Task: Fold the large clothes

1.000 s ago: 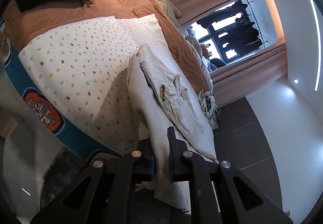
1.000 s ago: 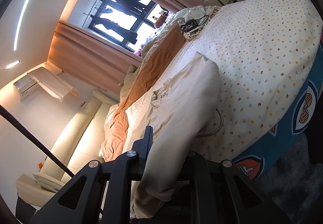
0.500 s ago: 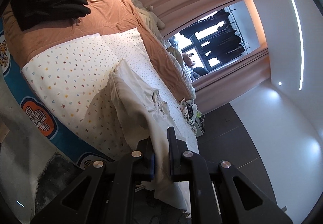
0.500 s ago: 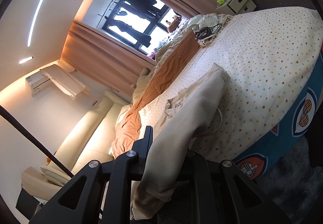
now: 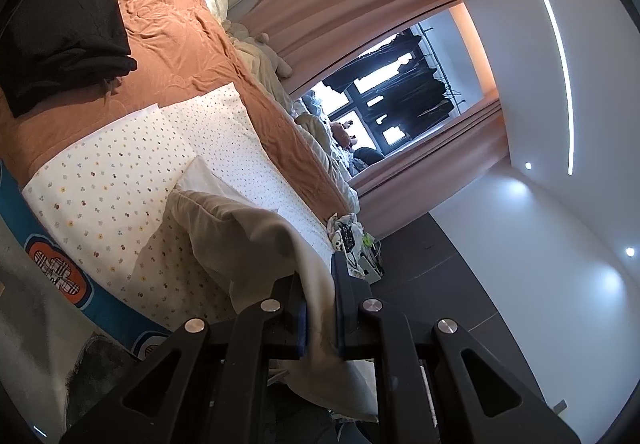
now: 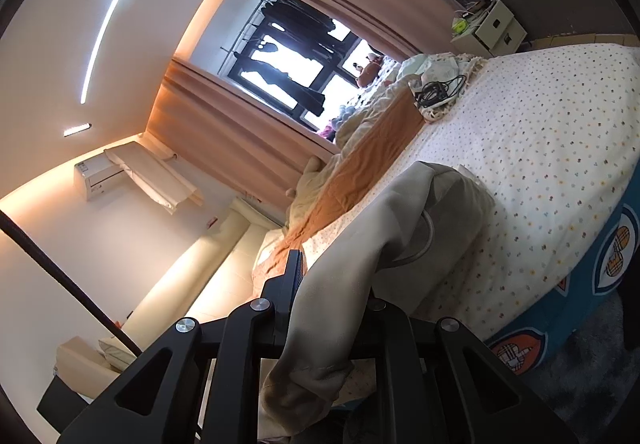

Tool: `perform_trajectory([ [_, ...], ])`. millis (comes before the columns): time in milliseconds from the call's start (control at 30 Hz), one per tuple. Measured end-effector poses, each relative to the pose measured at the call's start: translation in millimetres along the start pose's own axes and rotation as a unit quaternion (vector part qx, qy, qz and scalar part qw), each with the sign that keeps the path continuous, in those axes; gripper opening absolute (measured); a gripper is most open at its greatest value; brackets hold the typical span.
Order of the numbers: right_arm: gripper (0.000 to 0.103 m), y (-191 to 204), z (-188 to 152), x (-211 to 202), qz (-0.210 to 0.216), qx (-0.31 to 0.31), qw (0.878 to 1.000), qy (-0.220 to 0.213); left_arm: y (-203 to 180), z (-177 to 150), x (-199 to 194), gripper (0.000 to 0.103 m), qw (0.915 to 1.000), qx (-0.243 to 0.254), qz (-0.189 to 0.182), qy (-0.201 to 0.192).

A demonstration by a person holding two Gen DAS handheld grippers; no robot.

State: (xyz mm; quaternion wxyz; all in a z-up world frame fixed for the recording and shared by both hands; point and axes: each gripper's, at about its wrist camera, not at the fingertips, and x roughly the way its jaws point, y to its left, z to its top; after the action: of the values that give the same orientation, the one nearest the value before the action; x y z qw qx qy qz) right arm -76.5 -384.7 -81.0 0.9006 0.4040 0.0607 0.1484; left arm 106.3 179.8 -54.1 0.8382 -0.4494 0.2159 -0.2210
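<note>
A large beige garment point(image 5: 248, 232) hangs between both grippers, and its far end rests on the dotted white bedsheet point(image 5: 112, 179). My left gripper point(image 5: 320, 284) is shut on one edge of the garment, with cloth draped over the left finger. My right gripper point(image 6: 332, 280) is shut on the garment point(image 6: 404, 219); the cloth covers the right finger and hangs down below the jaws. The far part of the garment lies bunched on the sheet point(image 6: 540, 147) in the right wrist view.
An orange blanket point(image 5: 168, 43) with a folded black garment point(image 5: 60, 43) on it covers the bed's far part. Cables and clothes point(image 6: 436, 91) lie at the bed's end. A nightstand point(image 6: 492, 27), curtains and a window point(image 6: 296, 63) stand beyond. The blue bed side point(image 6: 600, 276) drops to the floor.
Both grippers have risen and tilted upward with the garment. More of the cloth has lifted off the sheet and now bunches nearer the bed edge.
</note>
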Motion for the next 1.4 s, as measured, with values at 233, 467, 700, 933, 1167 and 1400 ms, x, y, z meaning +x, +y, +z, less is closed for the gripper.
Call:
perform_trajectory([
  [233,0.012,-6.7,16.2,33.0,0.001,0.002,1.000,-0.011,-12.6,28.2,28.2,0.012,0.9999,0.004,-0.009,-0.004],
  [467,0.013,-6.7,41.2,77.4,0.004,0.005,1.000,-0.021,-27.3,61.6,73.3,0.012,0.9997,0.019,-0.013,-0.005],
  [700,0.013,-14.6,62.1,133.8,-0.004,0.007,1.000,-0.021,-27.7,92.5,127.1,0.012,0.9998,0.019,0.007,0.004],
  [933,0.013,-19.3,84.3,193.5,-0.026,0.009,0.999,-0.018,-13.8,120.4,194.2,0.012,0.9990,0.017,0.035,0.023],
  [1167,0.013,-35.3,97.6,246.2,-0.054,0.027,0.998,-0.002,13.8,130.7,257.7,0.012,0.9970,0.006,0.060,0.049],
  [1400,0.013,-47.5,103.8,284.3,-0.082,0.040,0.996,0.020,48.8,130.9,310.0,0.012,0.9929,-0.017,0.092,0.073],
])
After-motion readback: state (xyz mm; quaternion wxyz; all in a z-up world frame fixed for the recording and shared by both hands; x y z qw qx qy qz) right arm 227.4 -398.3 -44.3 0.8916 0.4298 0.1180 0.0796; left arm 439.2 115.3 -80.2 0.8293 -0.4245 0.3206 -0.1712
